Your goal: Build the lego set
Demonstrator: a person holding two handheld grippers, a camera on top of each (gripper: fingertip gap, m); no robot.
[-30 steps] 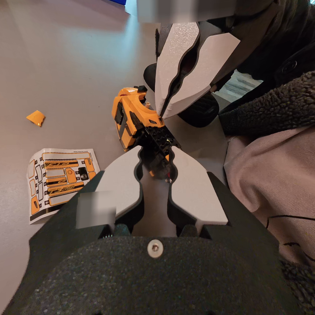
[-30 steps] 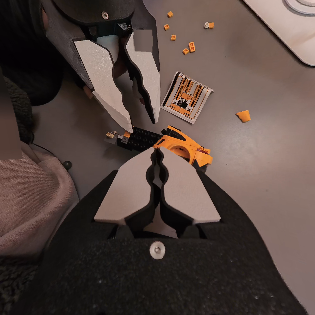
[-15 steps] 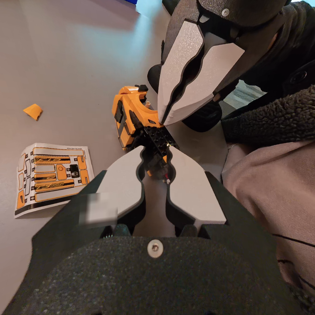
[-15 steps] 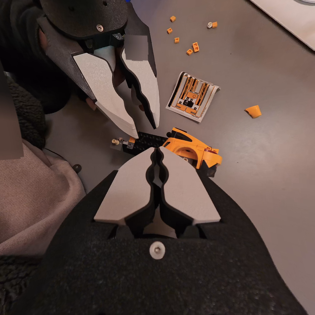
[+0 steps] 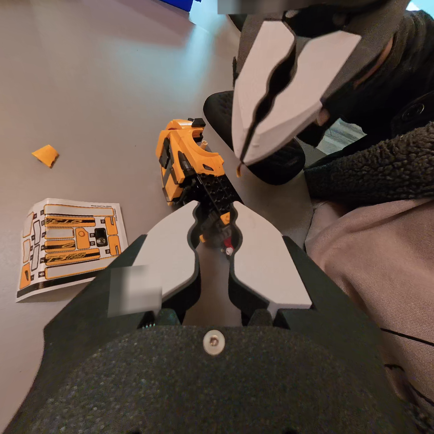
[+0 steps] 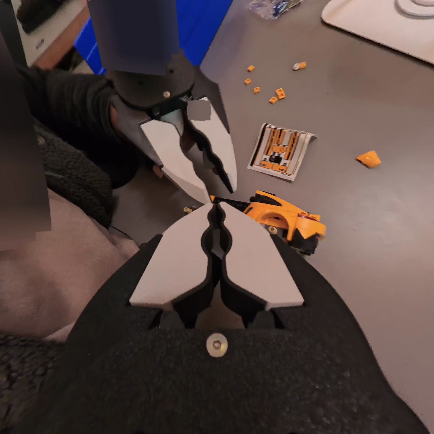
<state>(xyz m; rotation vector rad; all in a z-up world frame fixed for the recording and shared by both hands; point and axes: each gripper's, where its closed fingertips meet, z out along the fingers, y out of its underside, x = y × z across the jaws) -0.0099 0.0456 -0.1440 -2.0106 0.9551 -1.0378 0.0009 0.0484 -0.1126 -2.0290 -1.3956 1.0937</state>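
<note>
We see the left gripper (image 5: 215,206) clamped on the black chassis end of the orange toy car (image 5: 187,162), seemingly to steady it. The right gripper (image 5: 242,162) is closed, with a tiny orange piece (image 5: 238,169) at its tips just right of the car. Left lie a sticker sheet (image 5: 70,246) and an orange wedge (image 5: 45,155); small orange bricks (image 6: 277,95) sit farther off.

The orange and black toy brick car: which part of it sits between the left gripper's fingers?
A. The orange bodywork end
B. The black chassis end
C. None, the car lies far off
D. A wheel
B: in the left wrist view the left gripper straddles the black chassis end of the toy brick car; the orange bodywork points away.
</note>
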